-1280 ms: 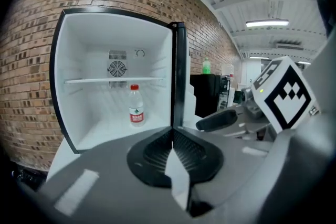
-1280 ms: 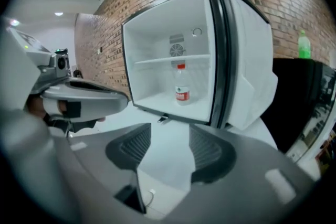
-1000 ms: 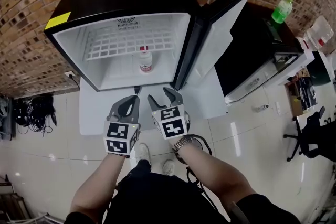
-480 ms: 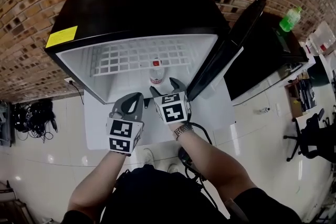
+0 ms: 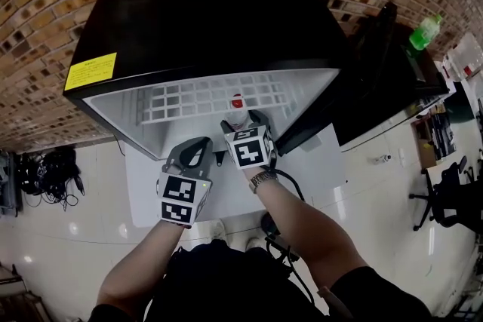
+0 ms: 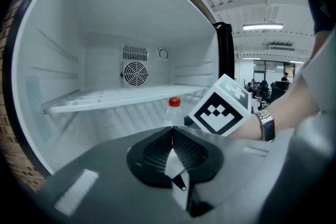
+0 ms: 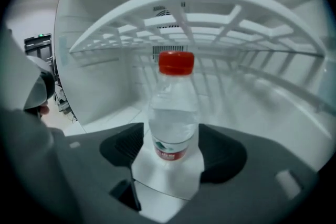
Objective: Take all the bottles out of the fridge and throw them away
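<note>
A small clear water bottle (image 5: 237, 110) with a red cap stands upright on the floor of the open black fridge (image 5: 204, 11), under its white wire shelf (image 5: 198, 96). My right gripper (image 5: 243, 120) reaches inside; its jaws have just opened wider and stand open. The bottle's (image 7: 173, 118) lower half lies between the jaws, and the pads are not pressing on it. My left gripper (image 5: 195, 148) hovers at the fridge's front edge, left of the right one, jaws shut on nothing. In the left gripper view (image 6: 171, 132) the bottle (image 6: 173, 111) shows ahead beside the right gripper's marker cube (image 6: 220, 107).
The fridge door (image 5: 362, 72) hangs open at the right. A green bottle (image 5: 424, 32) stands on a black cabinet further right. The wire shelf (image 7: 210, 18) spans close above the bottle's cap. Cables (image 5: 47, 166) lie on the tiled floor at left.
Both grippers moved forward toward the fridge. The right one went inside and now has the bottle between its jaws. The left stopped at the front edge.
</note>
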Action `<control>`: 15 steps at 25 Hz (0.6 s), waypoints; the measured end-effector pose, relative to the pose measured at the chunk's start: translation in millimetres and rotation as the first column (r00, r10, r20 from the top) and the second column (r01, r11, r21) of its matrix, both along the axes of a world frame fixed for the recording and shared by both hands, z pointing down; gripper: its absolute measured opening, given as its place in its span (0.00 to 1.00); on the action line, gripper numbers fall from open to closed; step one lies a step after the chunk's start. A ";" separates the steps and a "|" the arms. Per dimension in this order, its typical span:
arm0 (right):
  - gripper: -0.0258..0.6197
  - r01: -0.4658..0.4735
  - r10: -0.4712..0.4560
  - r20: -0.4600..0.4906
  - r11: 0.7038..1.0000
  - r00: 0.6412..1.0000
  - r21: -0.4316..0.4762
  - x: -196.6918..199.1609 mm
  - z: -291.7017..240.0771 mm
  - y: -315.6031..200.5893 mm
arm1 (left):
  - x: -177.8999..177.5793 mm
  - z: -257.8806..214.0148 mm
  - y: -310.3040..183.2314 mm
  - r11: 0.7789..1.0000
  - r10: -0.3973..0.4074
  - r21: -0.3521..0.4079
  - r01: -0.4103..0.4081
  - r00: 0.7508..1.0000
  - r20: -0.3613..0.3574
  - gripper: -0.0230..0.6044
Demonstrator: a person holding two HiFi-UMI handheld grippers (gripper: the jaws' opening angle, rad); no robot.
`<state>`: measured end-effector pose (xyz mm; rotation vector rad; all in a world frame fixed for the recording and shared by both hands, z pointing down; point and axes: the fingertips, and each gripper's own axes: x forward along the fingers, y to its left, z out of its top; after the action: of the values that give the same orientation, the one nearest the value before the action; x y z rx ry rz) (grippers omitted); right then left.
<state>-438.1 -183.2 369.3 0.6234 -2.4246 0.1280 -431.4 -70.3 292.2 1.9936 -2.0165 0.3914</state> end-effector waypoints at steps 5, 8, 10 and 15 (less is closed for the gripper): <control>0.53 0.004 -0.004 -0.020 1.000 1.000 0.014 -7.8 5.2 -9.5 | -5.8 3.7 -1.3 1.000 0.003 -0.003 -0.003 1.000 -0.002 0.04; 0.52 0.008 -0.007 -0.016 1.000 1.000 0.023 -10.1 4.1 -11.1 | -5.9 3.4 -1.7 1.000 0.004 -0.005 -0.004 1.000 -0.003 0.04; 0.52 0.000 0.000 -0.006 1.000 1.000 0.023 -7.9 3.0 -10.0 | -5.1 4.2 -0.6 1.000 0.002 -0.008 -0.002 1.000 -0.004 0.04; 0.51 0.005 -0.005 0.010 1.000 1.000 0.000 9.0 2.1 5.2 | 2.2 8.9 5.2 1.000 -0.008 -0.022 0.008 1.000 -0.006 0.04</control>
<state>-429.1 -177.9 371.4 0.6178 -2.4363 0.1288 -429.2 -65.1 301.2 1.9712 -2.0071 0.4036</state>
